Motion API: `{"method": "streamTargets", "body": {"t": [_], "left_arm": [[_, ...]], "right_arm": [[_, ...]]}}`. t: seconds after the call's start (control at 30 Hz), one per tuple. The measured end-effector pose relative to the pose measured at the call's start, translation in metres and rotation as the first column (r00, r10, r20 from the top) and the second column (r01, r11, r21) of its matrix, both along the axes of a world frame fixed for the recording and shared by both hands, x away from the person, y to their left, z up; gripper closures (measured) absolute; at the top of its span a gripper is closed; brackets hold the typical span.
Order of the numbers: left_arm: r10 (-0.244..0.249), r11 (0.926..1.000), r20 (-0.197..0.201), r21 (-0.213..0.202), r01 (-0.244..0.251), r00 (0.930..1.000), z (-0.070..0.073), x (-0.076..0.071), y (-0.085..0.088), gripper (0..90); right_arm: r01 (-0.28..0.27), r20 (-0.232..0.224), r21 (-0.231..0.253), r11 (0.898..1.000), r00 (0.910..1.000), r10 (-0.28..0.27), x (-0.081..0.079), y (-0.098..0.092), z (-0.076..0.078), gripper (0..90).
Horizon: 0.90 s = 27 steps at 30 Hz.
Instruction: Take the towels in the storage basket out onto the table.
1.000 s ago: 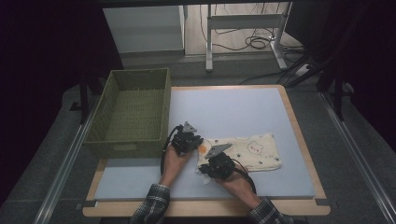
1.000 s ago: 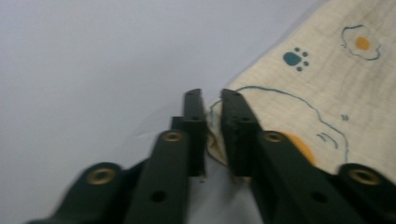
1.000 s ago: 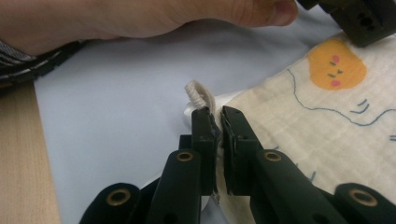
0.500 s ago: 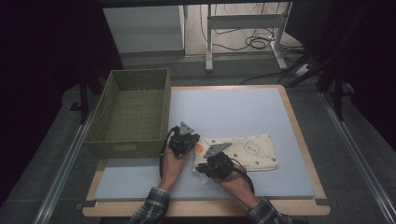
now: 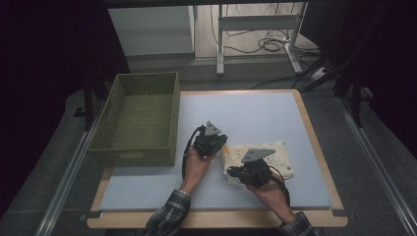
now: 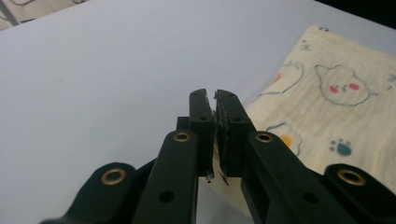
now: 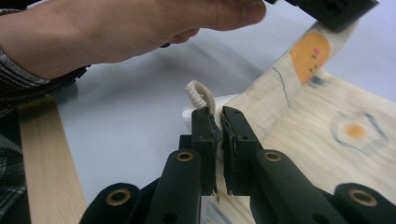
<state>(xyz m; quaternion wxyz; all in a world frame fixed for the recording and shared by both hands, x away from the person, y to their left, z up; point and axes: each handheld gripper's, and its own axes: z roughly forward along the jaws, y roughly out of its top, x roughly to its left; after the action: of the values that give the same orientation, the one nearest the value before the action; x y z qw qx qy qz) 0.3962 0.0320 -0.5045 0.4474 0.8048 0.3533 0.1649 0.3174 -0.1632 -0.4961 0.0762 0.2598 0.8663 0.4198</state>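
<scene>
A cream cloth (image 5: 273, 153) printed with small animals and eggs lies on the blue mat (image 5: 246, 110), at its right front. My left gripper (image 5: 220, 144) is at the cloth's far left corner; in the left gripper view its jaws (image 6: 215, 100) are shut on the cloth's edge, with the cloth (image 6: 327, 88) spreading to the right. At the near left corner, my right gripper (image 5: 231, 173) is shut on the cloth beside a small fabric loop (image 7: 198, 95); its jaws (image 7: 218, 114) pinch the hem. The held edge of the cloth (image 7: 289, 88) rises off the mat.
A green woven basket (image 5: 133, 155) stands empty at the mat's left side. The wooden table edge (image 5: 216, 219) runs along the front, behind the forearms. Cables and a desk frame (image 5: 255, 29) lie on the floor beyond the table.
Both grippers have moved right and lifted a little, drawing the cloth's left edge up and toward the right. The cloth now looks shorter from left to right.
</scene>
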Motion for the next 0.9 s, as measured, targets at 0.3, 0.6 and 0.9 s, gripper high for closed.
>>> {"method": "streamTargets", "body": {"t": [0.3,0.6,0.9], "left_arm": [[-0.089,0.9959,0.004,0.015,0.089,0.9960,0.004,0.012,-0.045,85.9],[-0.162,0.9854,0.014,0.056,0.161,0.9867,0.009,0.022,-0.085,85.7],[-0.218,0.9730,0.011,0.079,0.217,0.9758,0.015,0.031,-0.123,85.9]], "right_arm": [[0.075,-0.007,0.018,0.997,0.9971,-0.075,-0.001,-0.042,0.001,84.2],[0.148,-0.013,0.024,0.989,0.9890,-0.147,-0.002,-0.085,0.003,84.2],[0.215,-0.019,0.027,0.976,0.9765,-0.215,-0.004,-0.120,0.004,84.2]]}}
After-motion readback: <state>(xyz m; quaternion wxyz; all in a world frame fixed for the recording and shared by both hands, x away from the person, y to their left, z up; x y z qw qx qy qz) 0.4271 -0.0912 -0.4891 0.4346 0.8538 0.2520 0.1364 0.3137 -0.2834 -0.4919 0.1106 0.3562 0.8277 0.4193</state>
